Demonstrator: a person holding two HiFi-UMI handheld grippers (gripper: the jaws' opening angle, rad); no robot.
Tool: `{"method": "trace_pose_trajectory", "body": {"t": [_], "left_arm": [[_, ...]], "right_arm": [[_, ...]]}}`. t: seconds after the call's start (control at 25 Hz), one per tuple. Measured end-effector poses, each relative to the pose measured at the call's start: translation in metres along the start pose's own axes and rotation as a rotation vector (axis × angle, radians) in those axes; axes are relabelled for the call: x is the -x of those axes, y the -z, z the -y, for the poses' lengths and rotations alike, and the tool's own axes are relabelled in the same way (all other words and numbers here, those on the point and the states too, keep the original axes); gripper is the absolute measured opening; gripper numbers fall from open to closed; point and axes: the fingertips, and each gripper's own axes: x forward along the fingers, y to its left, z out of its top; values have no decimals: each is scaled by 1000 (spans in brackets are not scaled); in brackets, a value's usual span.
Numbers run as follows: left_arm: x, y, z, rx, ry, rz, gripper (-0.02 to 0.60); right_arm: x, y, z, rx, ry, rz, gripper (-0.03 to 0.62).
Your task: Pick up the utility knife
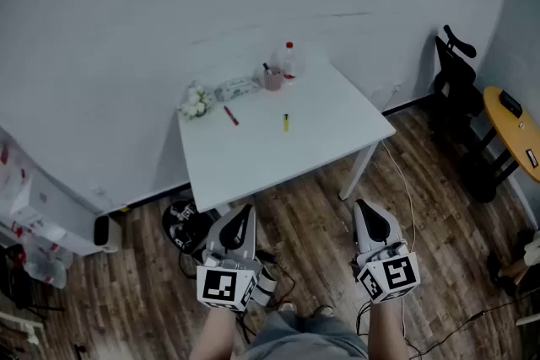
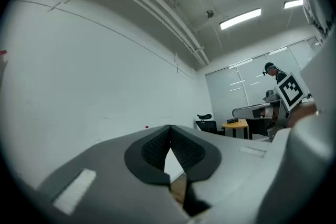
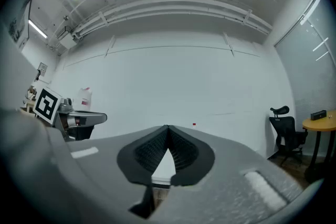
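A white table (image 1: 321, 139) stands ahead of me against the wall. On it lies a small yellow and dark tool (image 1: 286, 122), which looks like the utility knife, and to its left a slim red object (image 1: 230, 115). Both grippers are held low over the wooden floor, well short of the table's front edge. The left gripper (image 1: 245, 211) has its tips touching and holds nothing; in the left gripper view its pads (image 2: 157, 147) meet at the tip (image 2: 170, 127). The right gripper (image 1: 364, 206) is likewise shut and empty (image 3: 167, 127).
At the table's back are white flowers (image 1: 195, 101), a packet (image 1: 236, 88), a cup (image 1: 272, 78) and a red-capped bottle (image 1: 289, 61). A black chair (image 1: 456, 80) and a yellow round table (image 1: 510, 131) stand at the right. A dark object (image 1: 181, 223) and cables lie under the table's front left.
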Motion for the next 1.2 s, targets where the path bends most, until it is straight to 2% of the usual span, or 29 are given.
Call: {"method": "trace_pose_trajectory", "body": {"t": [0.84,1.2], "left_arm": [[-10,4,-25,4,62,24,20],[-35,7,-29,18,66,27,19]], "right_arm": [[-19,1,-12,-16,45,34,-2],[-37,5,3,-19,44,19,-2]]}}
